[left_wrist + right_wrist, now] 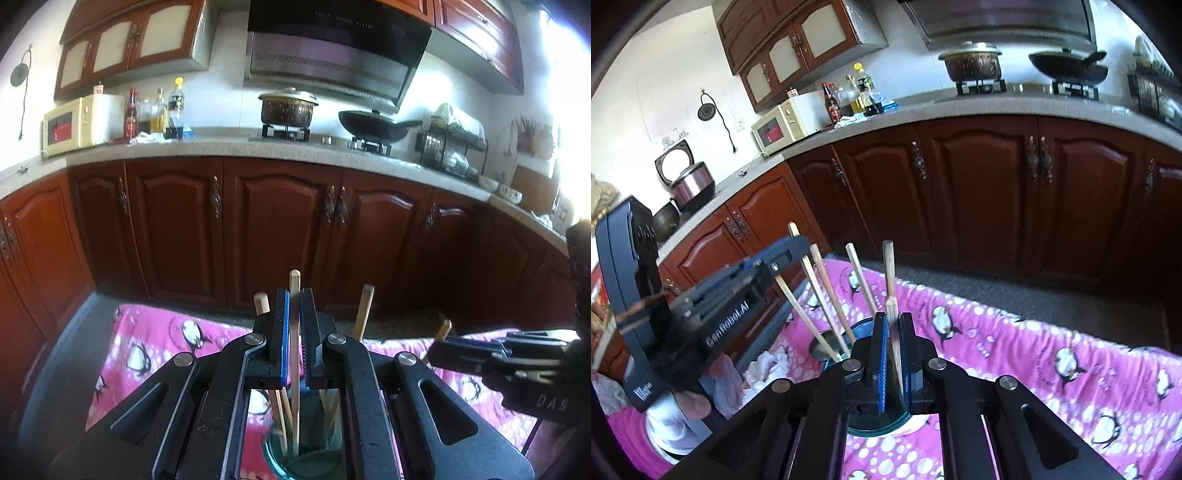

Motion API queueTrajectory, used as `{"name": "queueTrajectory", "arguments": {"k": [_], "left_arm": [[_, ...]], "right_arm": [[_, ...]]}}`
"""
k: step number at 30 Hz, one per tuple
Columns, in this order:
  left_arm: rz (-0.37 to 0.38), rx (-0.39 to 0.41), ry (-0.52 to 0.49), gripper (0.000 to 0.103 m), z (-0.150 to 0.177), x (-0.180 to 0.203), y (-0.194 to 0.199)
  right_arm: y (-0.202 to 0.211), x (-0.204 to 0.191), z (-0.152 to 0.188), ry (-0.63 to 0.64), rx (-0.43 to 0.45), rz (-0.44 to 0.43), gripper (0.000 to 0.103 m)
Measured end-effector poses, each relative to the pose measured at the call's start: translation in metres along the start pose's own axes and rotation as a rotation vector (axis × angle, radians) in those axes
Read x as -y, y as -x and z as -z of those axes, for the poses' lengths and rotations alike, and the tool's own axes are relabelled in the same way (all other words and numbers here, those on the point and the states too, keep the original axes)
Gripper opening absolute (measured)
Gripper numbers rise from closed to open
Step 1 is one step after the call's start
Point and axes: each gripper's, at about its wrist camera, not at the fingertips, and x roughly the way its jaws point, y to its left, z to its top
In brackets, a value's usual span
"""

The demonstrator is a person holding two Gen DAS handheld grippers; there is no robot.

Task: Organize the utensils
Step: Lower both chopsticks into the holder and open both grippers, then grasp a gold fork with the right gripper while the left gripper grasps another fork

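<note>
Left gripper (pixel 294 306): blue-padded jaws nearly together, pinching a single wooden chopstick (pixel 294 332) that stands upright between them. Its top end pokes above the fingertips; its lower end runs down into a clear glass jar (pixel 275 458) just below the jaws. Several other chopsticks (pixel 364 314) already stand in that jar, leaning outward.

Right gripper (pixel 893 325): jaws likewise pressed almost closed, clamped on a second chopstick (pixel 889 273), near upright, blurred at mid-length. The jar's (pixel 875 430) rim shows directly under this gripper; whether the stick's tip is inside it cannot be told.

From the right wrist view, the left gripper (pixel 792 245) comes in from the left, over the jar, with three loose sticks (pixel 827 291) fanned beside it. The right gripper (pixel 434 352) enters the left wrist view from the right edge.

Jar sits on a pink penguin-print cloth (pixel 1052 354) covering the table. Dark wood cabinets (pixel 280 221) behind.
</note>
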Motion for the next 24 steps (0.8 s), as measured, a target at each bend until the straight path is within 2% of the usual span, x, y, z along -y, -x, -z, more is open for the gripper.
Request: {"name": "queueTrajectory", "arguments": {"k": [3, 7, 8, 10, 13, 19, 24], "left_arm": [[-0.001, -0.005, 0.003, 0.004, 0.0, 0.0, 0.004], [0.01, -0.034, 0.03, 0.007, -0.003, -0.001, 0.009], [0.012, -0.037, 0.034, 0.009, -0.003, -0.002, 0.01], [0.023, -0.045, 0.047, 0.021, -0.002, -0.003, 0.014], [0.042, -0.047, 0.056, 0.034, -0.001, -0.003, 0.024], [0.081, -0.04, 0.04, 0.04, 0.002, 0.005, 0.051], [0.148, -0.08, 0.001, 0.043, 0.018, 0.026, 0.067]], "right_arm": [[-0.001, 0.005, 0.003, -0.025, -0.006, -0.012, 0.009], [0.004, 0.007, 0.007, -0.035, -0.003, -0.011, 0.019], [0.005, 0.007, 0.008, -0.04, -0.002, -0.013, 0.019], [0.009, 0.009, 0.011, -0.049, 0.001, -0.013, 0.02], [0.017, 0.013, 0.014, -0.068, 0.003, -0.014, 0.02], [0.041, 0.02, 0.027, -0.079, 0.005, 0.007, 0.02], [0.063, 0.038, 0.06, -0.109, -0.039, 0.068, 0.021]]}}
